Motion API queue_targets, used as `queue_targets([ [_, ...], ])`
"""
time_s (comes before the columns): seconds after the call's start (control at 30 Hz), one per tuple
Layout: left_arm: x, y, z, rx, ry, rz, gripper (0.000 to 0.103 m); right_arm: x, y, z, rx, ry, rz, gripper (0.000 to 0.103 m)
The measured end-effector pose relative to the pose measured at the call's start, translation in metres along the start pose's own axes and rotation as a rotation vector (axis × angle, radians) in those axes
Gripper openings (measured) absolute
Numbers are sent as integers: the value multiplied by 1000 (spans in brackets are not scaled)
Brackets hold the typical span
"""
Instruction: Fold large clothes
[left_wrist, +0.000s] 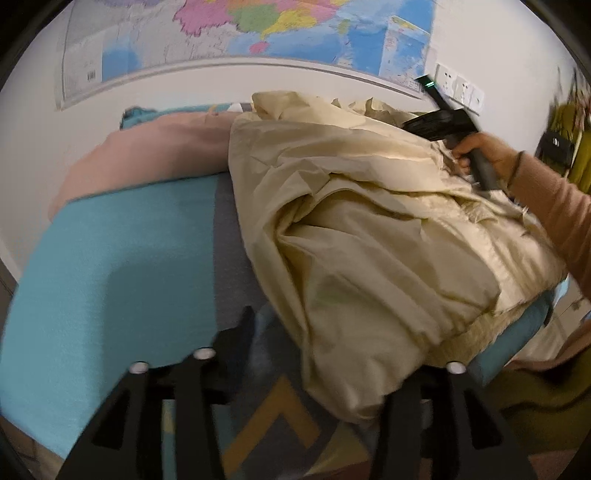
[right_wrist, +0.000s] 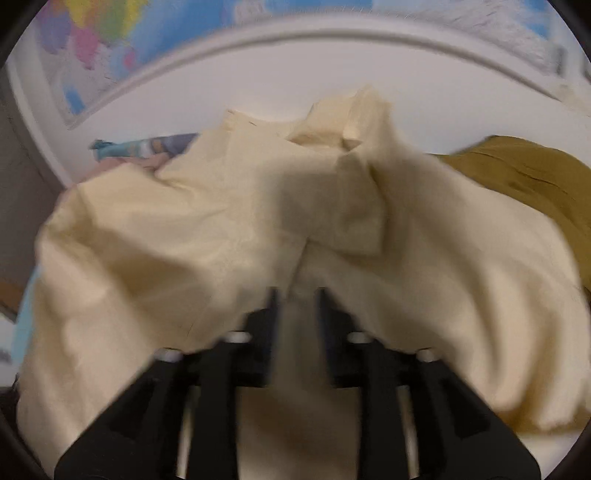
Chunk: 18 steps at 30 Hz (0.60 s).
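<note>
lying in a rumpled heap across the right part of a bed, the cream jacket (left_wrist: 369, 229) covers most of a turquoise sheet (left_wrist: 122, 258) with a grey band (left_wrist: 229, 236) running beside it. its ribbed hem sits near the bed's near edge, and a fold of its fabric spills down over that edge in front of the left gripper (left_wrist: 325, 325). that gripper's jaws stand apart; the left finger (left_wrist: 240, 332) shows dark over the grey band, while the right one is hidden behind the hanging cloth, so i cannot tell whether the pads press on anything.

in the left wrist view the person's right hand (left_wrist: 484, 155), with a peach sleeve (left_wrist: 554, 218) and a dark wrist band, holds the handle of the right gripper (right_wrist: 295, 295) at the far right side of the jacket. the right wrist view is blurred: the two black fingers stand partly apart with a strip of cream cloth running between them, and whether they pinch it cannot be told.

a pink blanket (left_wrist: 147, 155) lies at the head of the bed, touching the jacket's far left edge. an olive garment (right_wrist: 524, 173) lies just beyond the jacket on the right. a coloured map (left_wrist: 258, 29) hangs on the white wall behind, with wall sockets (left_wrist: 458, 86) near its lower right corner. a patterned rug (left_wrist: 280, 417) shows on the floor below the left gripper.
</note>
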<state>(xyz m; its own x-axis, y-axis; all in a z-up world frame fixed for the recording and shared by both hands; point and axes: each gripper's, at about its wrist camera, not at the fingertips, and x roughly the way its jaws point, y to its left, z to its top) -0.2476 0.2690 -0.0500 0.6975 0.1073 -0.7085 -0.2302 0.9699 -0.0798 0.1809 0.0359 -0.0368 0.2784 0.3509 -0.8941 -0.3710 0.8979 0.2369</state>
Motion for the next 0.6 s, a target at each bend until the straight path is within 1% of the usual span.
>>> queue_targets([
  [0.03,-2,0,-2,19,0,-2,50,-24,-5,-9,2,-46,14,48],
  [0.07,-6,0,-4,34,-7,-14,51,-44,-11,-18,9,-76,43,57],
  [0.1,-8,0,-3,47,-14,-28,51,-70,-19,-34,26,-104,99,61],
  [0.13,-13,-2,-3,70,-27,-59,51,-84,-25,-45,37,-114,123,64],
  [0.17,-18,-5,-4,92,-38,-98,50,-104,-32,-64,44,-123,150,65],
  [0.2,-25,-7,-6,120,-51,-150,50,-117,-36,-79,45,-127,169,66],
  [0.23,-33,-12,-11,174,-68,-211,51,-134,-41,-103,54,-131,180,72],
  [0.27,-34,-16,-14,208,-62,-216,55,-143,-46,-119,68,-134,174,78],
  [0.3,-32,-19,-15,231,-44,-200,58,-153,-51,-140,90,-136,164,79],
  [0.33,-30,-19,-16,244,-18,-182,58,-157,-54,-155,104,-129,152,79],
  [0.4,-31,-15,-14,221,-13,-189,58,-170,-65,-197,174,-122,132,79],
  [0.43,-31,-14,-12,218,-14,-180,59,-176,-70,-216,207,-118,130,79],
  [0.47,-30,-14,-10,219,-13,-136,67,-184,-76,-232,231,-119,127,79],
  [0.5,-27,-15,-9,222,-8,-106,71,-187,-80,-244,260,-124,126,80],
  [0.53,-23,-17,-7,223,0,-83,71,-192,-85,-257,286,-128,136,84],
  [0.57,-21,-18,-5,218,4,-90,71,-195,-84,-272,305,-118,148,86],
  [0.6,-19,-20,-4,215,5,-99,71,-200,-83,-281,302,-113,145,87],
])
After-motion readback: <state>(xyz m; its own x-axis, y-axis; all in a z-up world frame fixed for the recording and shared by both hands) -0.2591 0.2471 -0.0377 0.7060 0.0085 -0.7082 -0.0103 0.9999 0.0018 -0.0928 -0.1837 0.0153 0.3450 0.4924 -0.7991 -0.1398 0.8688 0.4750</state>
